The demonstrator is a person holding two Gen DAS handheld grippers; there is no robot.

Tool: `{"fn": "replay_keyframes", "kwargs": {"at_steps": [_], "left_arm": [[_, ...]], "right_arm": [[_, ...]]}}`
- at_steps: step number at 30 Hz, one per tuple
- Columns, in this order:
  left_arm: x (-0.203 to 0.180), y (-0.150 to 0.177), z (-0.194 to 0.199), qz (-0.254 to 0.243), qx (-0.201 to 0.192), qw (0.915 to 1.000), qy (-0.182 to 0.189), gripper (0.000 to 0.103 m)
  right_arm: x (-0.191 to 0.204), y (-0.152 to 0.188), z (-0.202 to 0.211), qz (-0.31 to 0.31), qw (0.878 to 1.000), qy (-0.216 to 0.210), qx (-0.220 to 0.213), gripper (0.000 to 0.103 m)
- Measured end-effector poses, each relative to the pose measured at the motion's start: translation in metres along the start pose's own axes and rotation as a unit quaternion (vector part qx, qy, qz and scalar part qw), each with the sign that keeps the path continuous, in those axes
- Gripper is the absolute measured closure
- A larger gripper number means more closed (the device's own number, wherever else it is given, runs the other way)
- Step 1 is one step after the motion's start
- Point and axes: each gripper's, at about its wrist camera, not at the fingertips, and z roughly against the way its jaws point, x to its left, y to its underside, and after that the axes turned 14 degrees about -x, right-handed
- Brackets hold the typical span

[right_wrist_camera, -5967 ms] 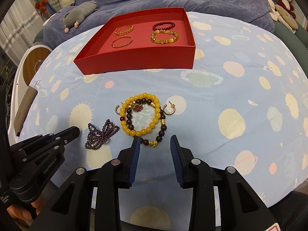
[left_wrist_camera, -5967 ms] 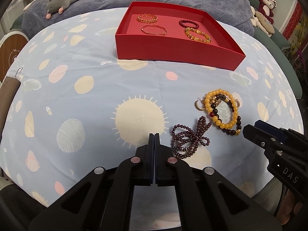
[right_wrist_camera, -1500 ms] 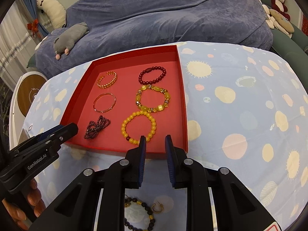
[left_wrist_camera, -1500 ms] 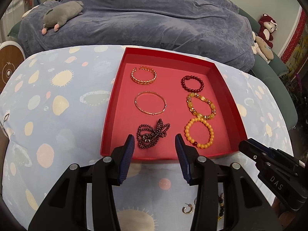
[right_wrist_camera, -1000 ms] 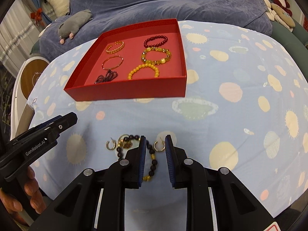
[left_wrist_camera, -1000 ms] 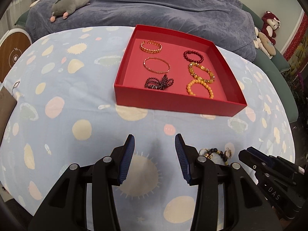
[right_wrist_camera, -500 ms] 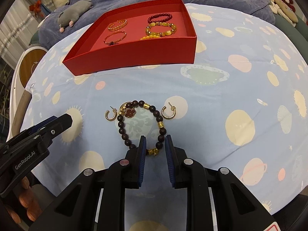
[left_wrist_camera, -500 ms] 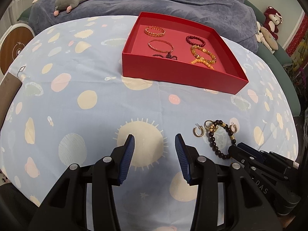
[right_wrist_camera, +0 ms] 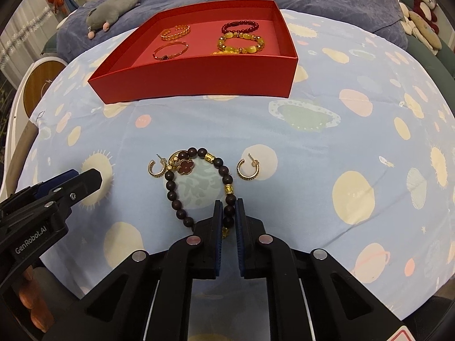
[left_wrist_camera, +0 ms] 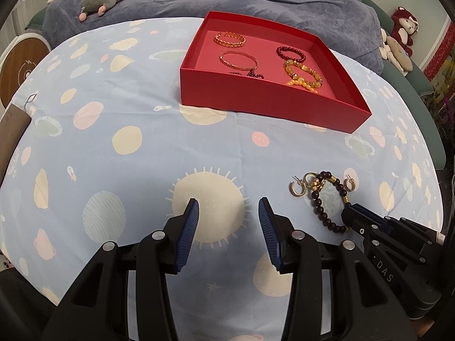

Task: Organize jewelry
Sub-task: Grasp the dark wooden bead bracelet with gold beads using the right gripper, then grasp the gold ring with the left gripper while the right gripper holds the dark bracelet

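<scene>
Jewelry pickup was in hand: the right gripper (right_wrist_camera: 228,213) had its fingers narrowed onto the dark bead bracelet (right_wrist_camera: 182,196) on the tabletop (right_wrist_camera: 312,153). Left gripper (left_wrist_camera: 229,218) gaped wide, empty. Next, probably a lift toward the red box (right_wrist_camera: 199,76).

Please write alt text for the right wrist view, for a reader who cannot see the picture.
The right gripper, jaws nearly shut, closes on the near side of a dark beaded bracelet lying on a blue planet-print cloth, with a gold hoop earring on either side. Behind stands a red tray holding more bracelets; the left gripper shows at lower left.
</scene>
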Motion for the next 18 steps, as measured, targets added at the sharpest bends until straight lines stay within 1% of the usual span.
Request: {"fn": "replay_keyframes", "kwargs": {"at_steps": [3, 7, 12, 14, 18], "left_arm": [[-0.002, 0.000, 0.000, -0.002, 0.001, 1.0000, 0.001, 0.061], [-0.005, 0.000, 0.001, -0.004, 0.001, 1.0000, 0.008, 0.061], [-0.019, -0.002, 0.003, -0.015, 0.000, 0.9996, 0.023, 0.061], [-0.027, -0.002, 0.003, -0.019, 0.001, 0.9993, 0.032, 0.061], [-0.044, -0.001, 0.002, -0.036, 0.003, 0.9985, 0.042, 0.061]], "right_arm": [[-0.003, -0.002, 0.006, -0.014, 1.000, -0.012, -0.006, 0.095], [-0.008, -0.013, 0.025, -0.024, 0.999, -0.021, -0.029, 0.095], [-0.024, -0.021, 0.047, -0.042, 0.998, -0.018, -0.052, 0.095], [-0.034, -0.019, 0.051, -0.049, 0.997, -0.013, -0.051, 0.095], [-0.055, -0.008, 0.059, -0.085, 0.995, -0.018, -0.044, 0.095]]}}
